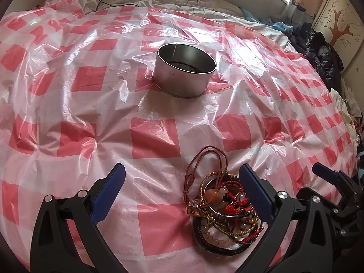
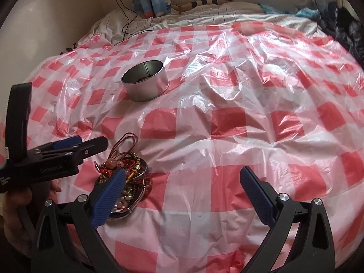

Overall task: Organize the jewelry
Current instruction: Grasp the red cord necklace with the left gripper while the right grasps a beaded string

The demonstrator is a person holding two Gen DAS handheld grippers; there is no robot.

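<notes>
step: I read this as the start of a pick. The tangled pile of beaded bracelets, red cords and metal bangles lies on the bed's red-and-white checked plastic sheet, nothing lifted yet.
left gripper: spread wide, holding nothing. Its right blue pad sits at the pile's right edge; I can't tell if it touches. Most of the pile falls inside the gap, toward that pad.
right gripper: also spread wide and empty. Its left blue pad overlaps the pile in view; contact unclear.
target: round open silver metal tin, upright, well apart from the pile, farther up the sheet. Something dark sits on its bottom, can't make out what.
next move: my guess is close on one loose cord or bangle, lift, carry to the tin.
risk: pieces are interlocked, so one pull may drag the whole clump. Sheet is thin and wrinkled, a pad could pinch it.
around: striped white bedding, black cable, dark jacket at the bed's right edge. None block the path to the tin.
</notes>
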